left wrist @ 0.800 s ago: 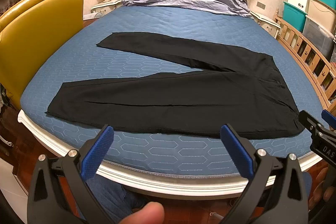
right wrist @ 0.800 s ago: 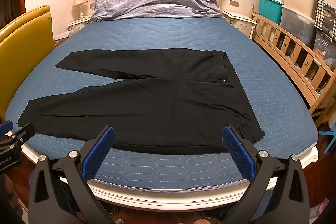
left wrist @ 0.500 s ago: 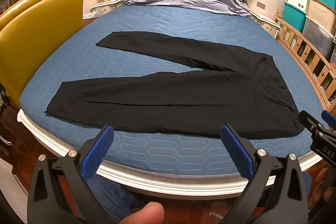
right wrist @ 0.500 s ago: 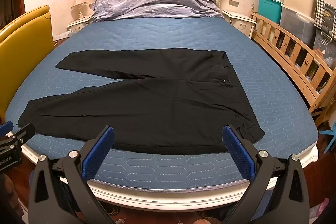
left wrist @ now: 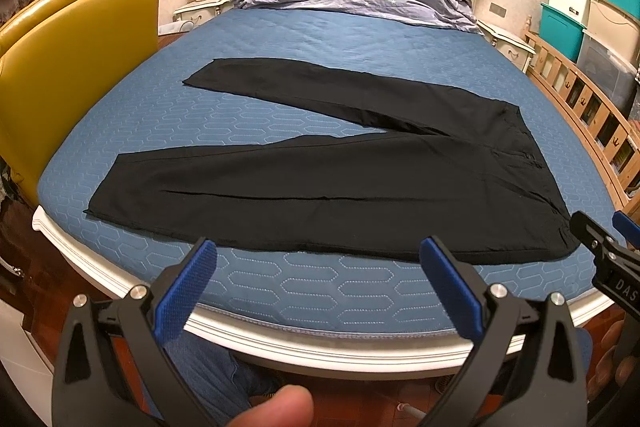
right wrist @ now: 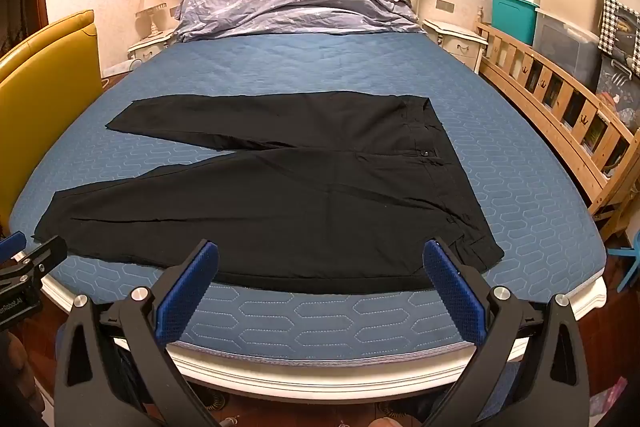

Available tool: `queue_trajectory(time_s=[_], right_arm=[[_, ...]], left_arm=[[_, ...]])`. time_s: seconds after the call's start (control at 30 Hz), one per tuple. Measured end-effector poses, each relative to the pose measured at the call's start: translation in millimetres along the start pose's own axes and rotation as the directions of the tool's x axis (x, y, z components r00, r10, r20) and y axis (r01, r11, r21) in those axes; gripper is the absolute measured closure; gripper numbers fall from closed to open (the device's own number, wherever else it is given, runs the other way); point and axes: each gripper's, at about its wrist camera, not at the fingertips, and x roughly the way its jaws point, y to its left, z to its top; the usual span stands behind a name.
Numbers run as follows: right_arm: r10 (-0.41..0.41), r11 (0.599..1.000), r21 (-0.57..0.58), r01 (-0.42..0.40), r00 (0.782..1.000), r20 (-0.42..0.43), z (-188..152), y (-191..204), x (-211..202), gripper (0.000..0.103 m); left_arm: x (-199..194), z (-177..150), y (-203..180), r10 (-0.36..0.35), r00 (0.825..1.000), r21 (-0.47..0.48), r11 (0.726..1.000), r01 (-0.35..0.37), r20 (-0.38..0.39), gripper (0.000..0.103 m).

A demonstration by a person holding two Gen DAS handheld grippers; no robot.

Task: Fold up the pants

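Both my grippers hang at the foot of the bed (left wrist: 280, 291), jaws spread wide, nothing held. Left gripper (left wrist: 318, 259), right gripper (right wrist: 320, 263). Just ahead, the black pants (right wrist: 280, 211) lie flat, unfolded, legs splayed leftward, waistband to my right.

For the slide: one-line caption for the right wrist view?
Open right gripper poised at the bed edge, black pants spread flat with legs splayed, unfolded.
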Motion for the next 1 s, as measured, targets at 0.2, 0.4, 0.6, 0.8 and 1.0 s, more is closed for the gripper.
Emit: queue_trajectory(time_s=[0.2, 0.4, 0.6, 0.8, 1.0], right_arm=[[0.001, 1.0, -0.001, -0.001, 1.0, 0.001, 0.3, -0.4, 0.0, 0.004], [0.002, 1.0, 0.0, -0.002, 1.0, -0.001, 0.2, -0.3, 0.3, 0.004], [0.002, 1.0, 0.0, -0.002, 1.0, 0.001, -0.3, -0.1, 0.4, 0.004], [0.003, 1.0, 0.0, -0.003, 1.0, 0.0, -0.4, 0.1, 0.4, 0.004], [0.002, 1.0, 0.0, -0.002, 1.0, 0.0, -0.5, 0.5, 0.4, 0.004]], left_arm=[[0.2, 0.3, 0.1, -0.001, 1.0, 0.0, 1.0, 0.001, -0.001, 0.001], [0.3, 0.4, 0.4, -0.001, 1.0, -0.001, 1.0, 0.001, -0.001, 0.001], [0.7, -2.5, -0.3, -0.005, 1.0, -0.005, 1.0, 0.005, -0.007, 0.001], [0.8, -2.5, -0.4, -0.005, 1.0, -0.005, 1.0, 0.004, -0.008, 0.001], [0.7, -3.0, -0.2, -0.007, 1.0, -0.006, 1.0, 0.007, -0.009, 0.001]])
